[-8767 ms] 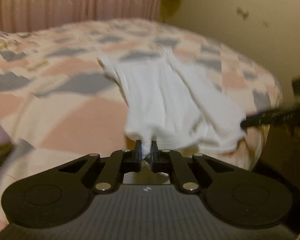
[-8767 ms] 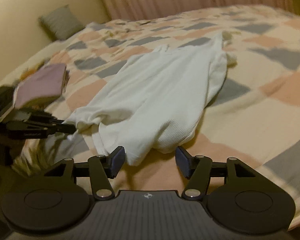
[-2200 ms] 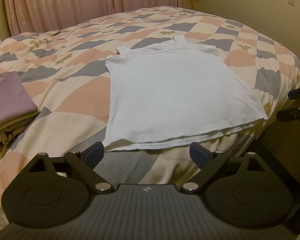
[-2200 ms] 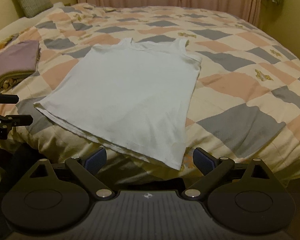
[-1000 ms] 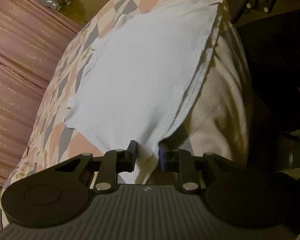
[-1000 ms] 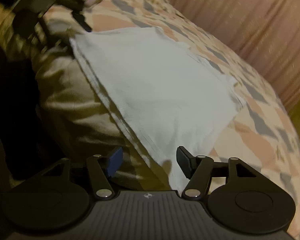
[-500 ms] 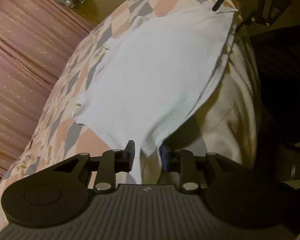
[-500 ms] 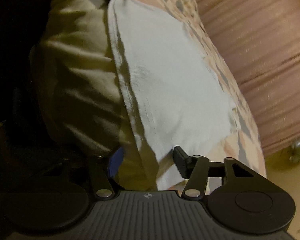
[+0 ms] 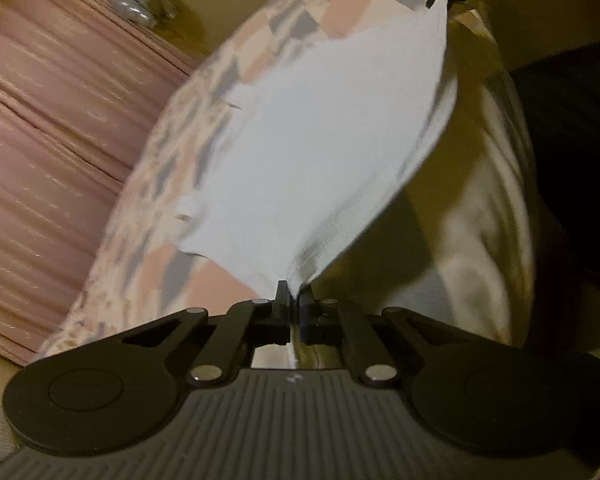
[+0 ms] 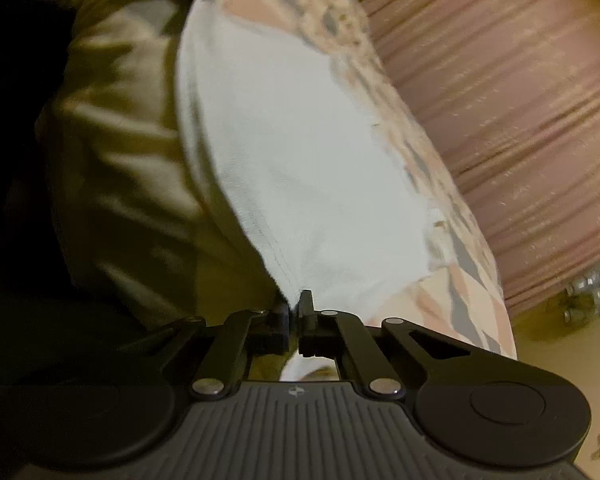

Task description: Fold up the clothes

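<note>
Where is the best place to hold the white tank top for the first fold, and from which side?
At the two bottom-hem corners, approached from the bed's edge. The white tank top lies flat on the patchwork bedspread with its hem nearest that edge. The left hand-held gripper and the right hand-held gripper are each shut on a hem corner.

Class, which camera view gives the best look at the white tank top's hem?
The right wrist view. There the white tank top's stitched hem runs in plain sight down to the closed right gripper. The left wrist view shows the same hem blurred, ending in the left gripper.
</note>
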Demonstrator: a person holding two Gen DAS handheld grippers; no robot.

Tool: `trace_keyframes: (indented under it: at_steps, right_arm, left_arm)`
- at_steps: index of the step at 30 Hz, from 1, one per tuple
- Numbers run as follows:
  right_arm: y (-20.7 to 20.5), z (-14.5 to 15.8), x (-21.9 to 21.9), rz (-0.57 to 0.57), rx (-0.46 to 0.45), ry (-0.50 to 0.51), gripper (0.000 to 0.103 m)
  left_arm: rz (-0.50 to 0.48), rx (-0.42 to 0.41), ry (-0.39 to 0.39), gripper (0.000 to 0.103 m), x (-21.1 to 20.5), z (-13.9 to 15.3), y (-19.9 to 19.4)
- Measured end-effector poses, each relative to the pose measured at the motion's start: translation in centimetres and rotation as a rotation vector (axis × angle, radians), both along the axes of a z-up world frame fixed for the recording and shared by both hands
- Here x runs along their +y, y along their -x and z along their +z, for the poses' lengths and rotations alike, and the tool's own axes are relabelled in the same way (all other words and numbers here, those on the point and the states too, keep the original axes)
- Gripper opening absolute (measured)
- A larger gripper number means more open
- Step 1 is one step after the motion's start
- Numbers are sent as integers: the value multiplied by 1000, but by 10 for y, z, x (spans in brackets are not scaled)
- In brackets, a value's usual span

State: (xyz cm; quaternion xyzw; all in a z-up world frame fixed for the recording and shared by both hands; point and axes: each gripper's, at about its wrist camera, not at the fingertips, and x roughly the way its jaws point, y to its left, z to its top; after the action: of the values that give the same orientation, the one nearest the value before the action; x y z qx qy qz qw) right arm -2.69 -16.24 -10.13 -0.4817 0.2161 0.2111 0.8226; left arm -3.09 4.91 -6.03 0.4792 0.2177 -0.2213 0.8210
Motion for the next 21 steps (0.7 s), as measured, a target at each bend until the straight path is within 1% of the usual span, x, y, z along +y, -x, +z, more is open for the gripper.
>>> trace_keyframes:
  at_steps: [2, 4, 6, 8, 11, 14, 17, 19, 21]
  right_arm:
    - [-3, 8, -3, -9, -15, -21, 0]
    - [-7, 22, -5, -23, -36, -43, 0]
    - [-9, 36, -6, -33, -54, -62, 0]
    - [-5, 48, -6, -25, -36, -73, 0]
    - [19, 56, -8, -10, -15, -83, 0]
    - [40, 62, -9, -7, 23, -93, 0]
    - [49, 68, -10, 21, 77, -76, 0]
    - [53, 73, -11, 42, 107, -66, 0]
    - [48, 81, -9, 52, 106, -45, 0]
  left_arm:
    - [1, -9, 14, 2, 0, 12, 2]
    - [-24, 1, 27, 2, -2, 21, 11]
    - [-47, 11, 22, 2, -3, 26, 25]
    - [-54, 30, 33, 2, -3, 28, 42]
    - [-44, 85, 54, 2, 2, 31, 65]
    - [-33, 141, 65, 2, 7, 34, 79]
    - [-28, 162, 88, 2, 10, 43, 72]
    - [-28, 158, 115, 2, 10, 55, 56]
    - [-30, 150, 138, 2, 10, 69, 34]
